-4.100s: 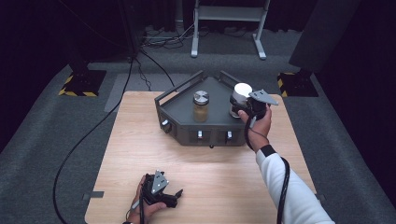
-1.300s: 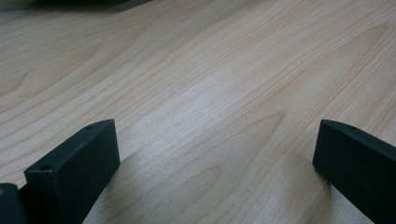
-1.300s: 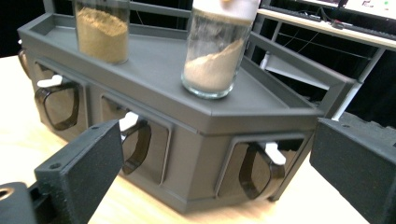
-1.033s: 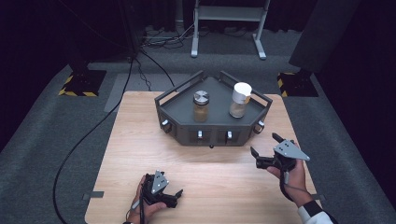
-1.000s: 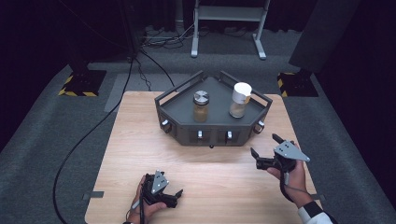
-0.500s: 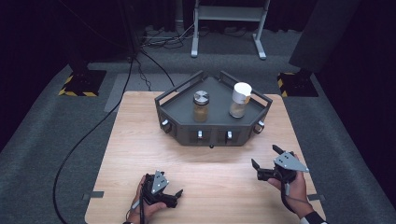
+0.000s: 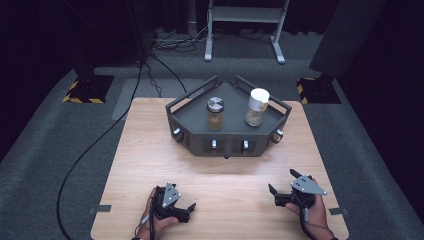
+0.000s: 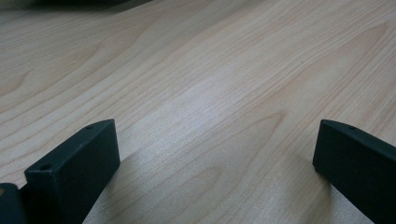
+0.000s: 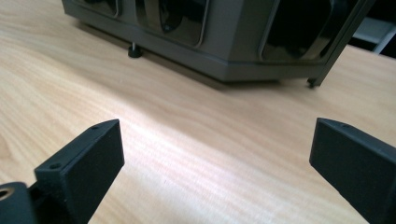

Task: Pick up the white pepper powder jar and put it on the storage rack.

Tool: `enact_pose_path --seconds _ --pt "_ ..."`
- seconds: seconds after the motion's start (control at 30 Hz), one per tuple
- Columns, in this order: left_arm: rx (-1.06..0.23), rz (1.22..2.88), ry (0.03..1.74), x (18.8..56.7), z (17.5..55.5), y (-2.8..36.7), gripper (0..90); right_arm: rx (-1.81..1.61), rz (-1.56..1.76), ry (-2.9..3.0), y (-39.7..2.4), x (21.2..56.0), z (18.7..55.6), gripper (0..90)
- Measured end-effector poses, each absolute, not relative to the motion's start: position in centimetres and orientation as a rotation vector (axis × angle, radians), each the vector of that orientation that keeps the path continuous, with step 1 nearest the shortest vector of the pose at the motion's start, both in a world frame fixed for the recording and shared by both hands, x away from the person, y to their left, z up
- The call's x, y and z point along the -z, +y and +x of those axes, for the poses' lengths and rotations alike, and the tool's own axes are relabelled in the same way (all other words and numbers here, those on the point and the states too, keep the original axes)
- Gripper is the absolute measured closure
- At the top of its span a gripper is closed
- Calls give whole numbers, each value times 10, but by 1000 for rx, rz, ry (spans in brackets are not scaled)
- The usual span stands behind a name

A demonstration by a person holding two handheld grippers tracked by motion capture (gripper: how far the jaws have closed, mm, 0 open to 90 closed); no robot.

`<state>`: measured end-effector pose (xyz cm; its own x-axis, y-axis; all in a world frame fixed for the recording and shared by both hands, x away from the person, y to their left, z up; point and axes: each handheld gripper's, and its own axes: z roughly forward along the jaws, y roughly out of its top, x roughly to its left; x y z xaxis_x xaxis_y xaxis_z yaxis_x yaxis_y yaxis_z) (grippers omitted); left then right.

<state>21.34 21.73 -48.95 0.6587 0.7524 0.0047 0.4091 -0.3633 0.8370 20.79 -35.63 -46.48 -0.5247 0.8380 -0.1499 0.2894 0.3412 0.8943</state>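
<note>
Light wooden table under a dark angular tray.

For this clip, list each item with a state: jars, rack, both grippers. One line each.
Silver-lid jar: upright, capped, on the rack.
White-lid jar: upright, capped, on the rack, apart from the other jar.
Rack: standing on the table, far half.
Left gripper: open, holding nothing, low over the near table edge.
Right gripper: open, holding nothing, facing the rack.
</note>
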Motion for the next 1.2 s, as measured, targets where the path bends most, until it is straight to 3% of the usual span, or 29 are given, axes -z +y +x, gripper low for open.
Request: enact_pose_path --seconds 1.2 --pt "-494 1997 902 490 214 217 5 -1092 1104 2096 -360 486 208 29"
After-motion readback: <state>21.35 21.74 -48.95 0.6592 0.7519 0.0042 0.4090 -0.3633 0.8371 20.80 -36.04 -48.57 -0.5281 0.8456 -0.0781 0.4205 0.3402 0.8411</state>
